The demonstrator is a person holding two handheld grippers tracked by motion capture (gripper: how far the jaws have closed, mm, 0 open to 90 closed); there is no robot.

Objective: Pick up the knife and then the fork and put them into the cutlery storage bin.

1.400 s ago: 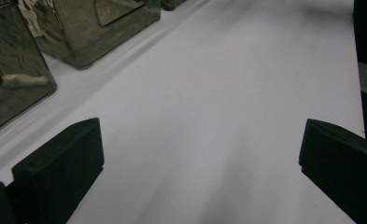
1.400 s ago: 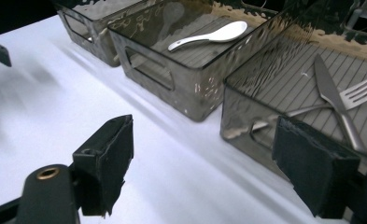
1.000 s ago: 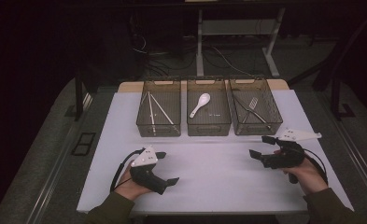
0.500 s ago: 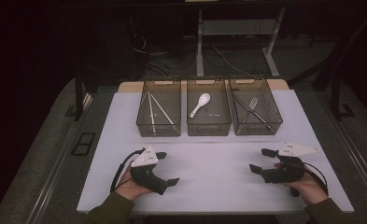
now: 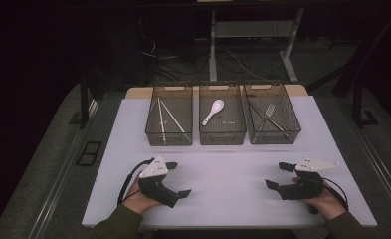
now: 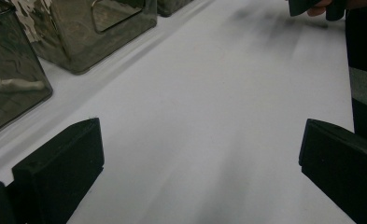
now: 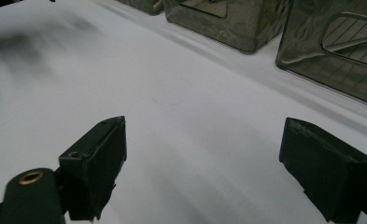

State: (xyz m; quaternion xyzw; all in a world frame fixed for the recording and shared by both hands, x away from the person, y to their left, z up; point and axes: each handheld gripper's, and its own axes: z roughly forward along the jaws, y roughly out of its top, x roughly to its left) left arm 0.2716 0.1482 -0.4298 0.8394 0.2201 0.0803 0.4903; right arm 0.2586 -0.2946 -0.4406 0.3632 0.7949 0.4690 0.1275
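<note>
Both grippers low over the white table sheet [image 5: 233, 184], near its front edge, well short of the row of three clear bins. Left gripper [image 5: 179, 179] in the person's left hand [image 5: 138, 199], front-left of the middle bin [image 5: 223, 134]; jaws spread wide, nothing between them, and in the left gripper view only bare sheet lies between the two black jaws. Right gripper [image 5: 278, 175] in the right hand [image 5: 327, 201], front-right of the middle bin, well apart from the left gripper; jaws wide and have just been opening a bit more, nothing between them, bare sheet between them in the right gripper view as well. Grey three-cornered plate on top of each gripper, cables trailing back toward the person. Middle bin holds a white spoon [image 5: 214, 110], lying diagonal with its bowl toward the far side. Left bin [image 5: 169, 134], just beside the middle bin, holds chopsticks [image 5: 162, 119], a few thin pale sticks lying lengthwise. Right bin [image 5: 272, 134], just beside the middle bin on the other side, holds a fork [image 5: 271, 113] plus what looks like another dark utensil, too dim to tell which. Neither gripper touches any bin; both are well clear of the middle bin's front wall. Table edge and dark floor with cables lie beyond the bins.
</note>
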